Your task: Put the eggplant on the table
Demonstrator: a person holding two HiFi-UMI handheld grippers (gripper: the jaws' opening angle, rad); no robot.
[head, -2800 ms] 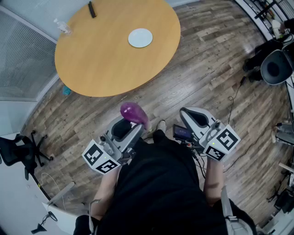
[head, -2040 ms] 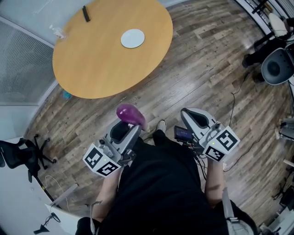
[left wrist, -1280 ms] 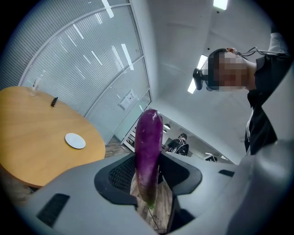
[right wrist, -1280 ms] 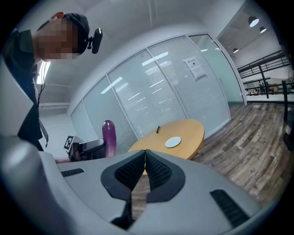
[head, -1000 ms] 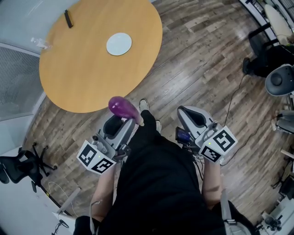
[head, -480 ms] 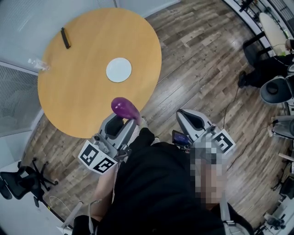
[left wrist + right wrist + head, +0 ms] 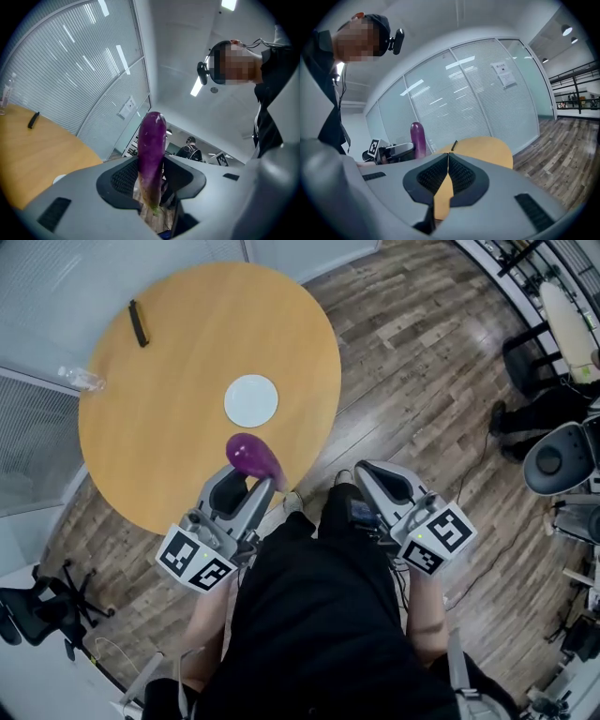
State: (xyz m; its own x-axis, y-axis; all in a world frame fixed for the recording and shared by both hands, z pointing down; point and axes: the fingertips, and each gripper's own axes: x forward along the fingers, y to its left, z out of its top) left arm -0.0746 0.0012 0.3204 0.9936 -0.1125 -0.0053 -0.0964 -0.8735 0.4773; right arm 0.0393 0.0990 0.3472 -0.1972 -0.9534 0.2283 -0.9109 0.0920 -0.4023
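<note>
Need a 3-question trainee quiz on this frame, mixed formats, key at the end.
1. True or false: the right gripper holds the eggplant.
2. What lies on the round table? A) white plate B) mug C) laptop
3. Fill in: the left gripper is shut on the ____.

Key: 1 false, it is shut and empty; 2 A; 3 eggplant.

A round wooden table stands on a plank floor beside blind-covered glass walls.
</note>
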